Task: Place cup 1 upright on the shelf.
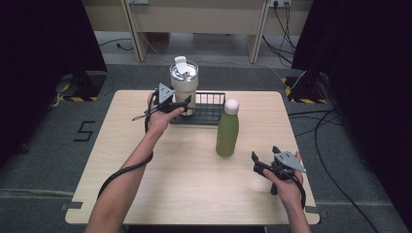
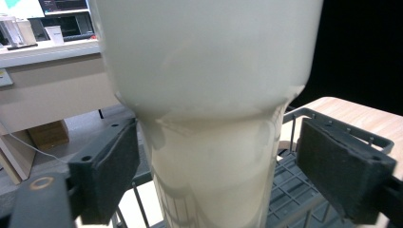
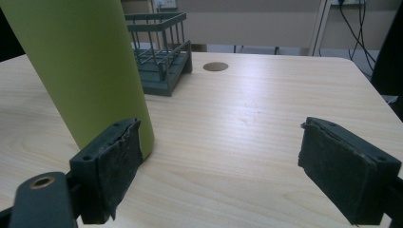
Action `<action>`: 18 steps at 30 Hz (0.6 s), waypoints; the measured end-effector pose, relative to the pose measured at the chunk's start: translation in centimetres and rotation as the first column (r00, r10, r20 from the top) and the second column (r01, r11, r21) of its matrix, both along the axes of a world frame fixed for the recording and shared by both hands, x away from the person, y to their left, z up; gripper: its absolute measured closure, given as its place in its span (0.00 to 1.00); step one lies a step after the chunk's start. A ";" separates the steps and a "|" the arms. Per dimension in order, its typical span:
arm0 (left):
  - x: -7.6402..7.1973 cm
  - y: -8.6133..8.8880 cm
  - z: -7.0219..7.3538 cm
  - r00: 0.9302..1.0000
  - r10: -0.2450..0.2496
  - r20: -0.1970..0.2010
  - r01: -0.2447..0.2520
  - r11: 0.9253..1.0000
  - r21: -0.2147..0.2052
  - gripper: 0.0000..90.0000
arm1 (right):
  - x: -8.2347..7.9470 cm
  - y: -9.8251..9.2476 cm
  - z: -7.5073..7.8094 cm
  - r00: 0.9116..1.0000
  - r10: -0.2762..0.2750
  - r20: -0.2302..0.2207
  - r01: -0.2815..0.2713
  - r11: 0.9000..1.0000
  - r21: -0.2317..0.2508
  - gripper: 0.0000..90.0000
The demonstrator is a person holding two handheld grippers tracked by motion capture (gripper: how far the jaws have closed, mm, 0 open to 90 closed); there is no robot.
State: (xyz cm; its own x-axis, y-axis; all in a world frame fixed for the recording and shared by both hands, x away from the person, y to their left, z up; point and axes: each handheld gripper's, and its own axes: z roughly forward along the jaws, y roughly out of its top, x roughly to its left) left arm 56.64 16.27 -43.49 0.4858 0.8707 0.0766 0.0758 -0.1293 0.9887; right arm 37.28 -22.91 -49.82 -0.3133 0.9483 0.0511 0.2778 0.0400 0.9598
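Toward twelve o'clock on the pale wooden table (image 1: 194, 189), a cream-white tumbler with a clear lid and a white flip tab (image 1: 183, 90) stands upright in the nine o'clock end of a dark wire rack (image 1: 214, 115). The left gripper (image 1: 187, 104) reaches it from the tumbler's eight o'clock side, held level in the person's left hand (image 1: 158, 121). In the left gripper view the jaws straddle the narrower lower body of the tumbler. The pad at nine o'clock lies against the cream wall, while the pad at three o'clock stands just off it with a sliver of rack showing between, so the jaws are spread around the tumbler and not clamped on it. A matte olive-green bottle with a rounded white cap (image 1: 227, 133) stands upright on the bare wood just beside the rack's front edge, a little toward two o'clock from the table's centre. The right gripper (image 1: 265, 154) sits near the table's four o'clock corner, at four o'clock from the bottle, with its jaws aimed toward the bottle. In the right gripper view its jaws are released and wide, with bare tabletop between them. The green bottle stands beyond the nine o'clock pad, outside the gap and untouched.
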 end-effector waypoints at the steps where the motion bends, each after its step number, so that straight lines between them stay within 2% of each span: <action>1: -0.1 0.1 0.0 1.000 0.000 0.000 0.000 1.000 0.000 0.16 | 0.0 0.0 0.0 1.000 0.000 0.000 0.000 1.000 0.000 0.16; 15: -1.7 0.8 0.2 1.000 -0.011 0.005 0.011 1.000 0.019 0.16 | -0.1 0.1 0.3 1.000 0.001 0.006 -0.001 1.000 0.012 0.15; 18: -2.0 1.0 0.1 1.000 -0.009 0.006 0.009 1.000 0.012 0.16 | -0.1 0.0 0.3 1.000 -0.001 0.008 0.001 1.000 0.010 0.15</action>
State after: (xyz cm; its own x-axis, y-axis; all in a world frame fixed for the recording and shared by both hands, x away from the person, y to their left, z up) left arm 54.65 17.29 -43.37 0.4930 0.8654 0.0901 0.0682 -0.1417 0.9876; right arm 37.17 -22.86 -49.49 -0.3127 0.9481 0.0582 0.2702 0.0301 0.9623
